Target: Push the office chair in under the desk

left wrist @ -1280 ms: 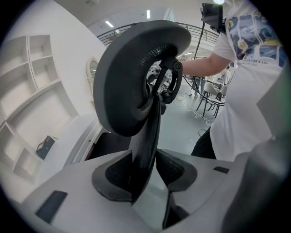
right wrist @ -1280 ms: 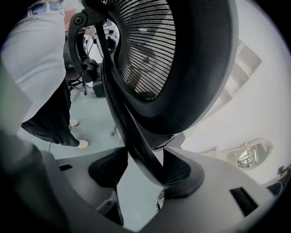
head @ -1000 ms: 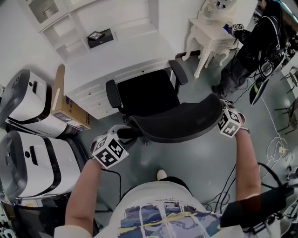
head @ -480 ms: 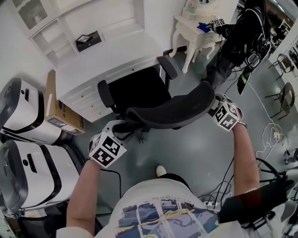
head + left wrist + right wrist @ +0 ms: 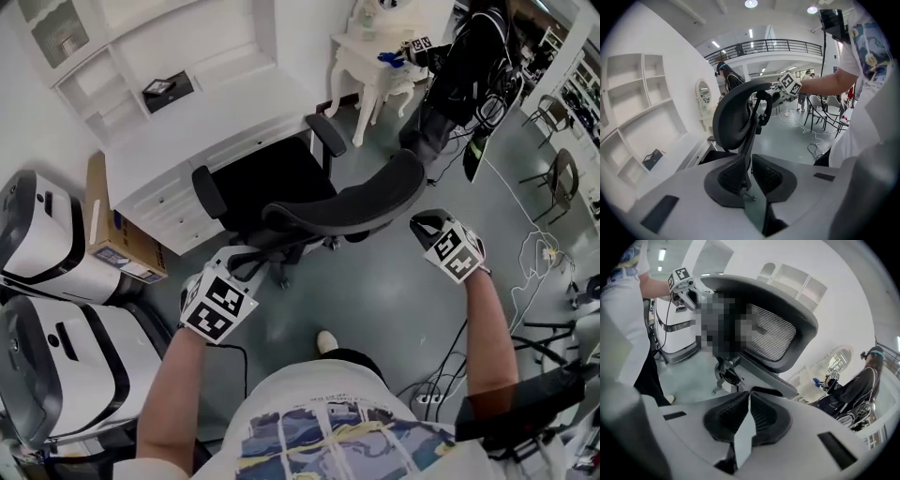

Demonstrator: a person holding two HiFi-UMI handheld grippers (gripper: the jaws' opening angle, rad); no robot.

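The black office chair's seat (image 5: 272, 183) sits partly under the white desk (image 5: 216, 117), with its curved backrest (image 5: 347, 204) facing me. My left gripper (image 5: 249, 262) is at the backrest's left end. In the left gripper view its jaws (image 5: 749, 174) have just been closing, and the backrest's thin edge (image 5: 733, 117) is pinched between the pads. My right gripper (image 5: 422, 223) hangs apart from the backrest's right end. Its jaws (image 5: 749, 414) have just closed with nothing between them, and the backrest (image 5: 778, 333) is beyond.
Two rounded white machines (image 5: 47, 244) (image 5: 66, 347) and a cardboard box (image 5: 117, 230) stand left of the desk. A small white table (image 5: 375, 56) and a person in dark clothes (image 5: 459, 75) are at the back right. Cables (image 5: 539, 262) lie on the grey floor to the right.
My right gripper has come off the backrest's right end, drawn back to the right and shut. The left gripper stays at the left end and has risen a little.
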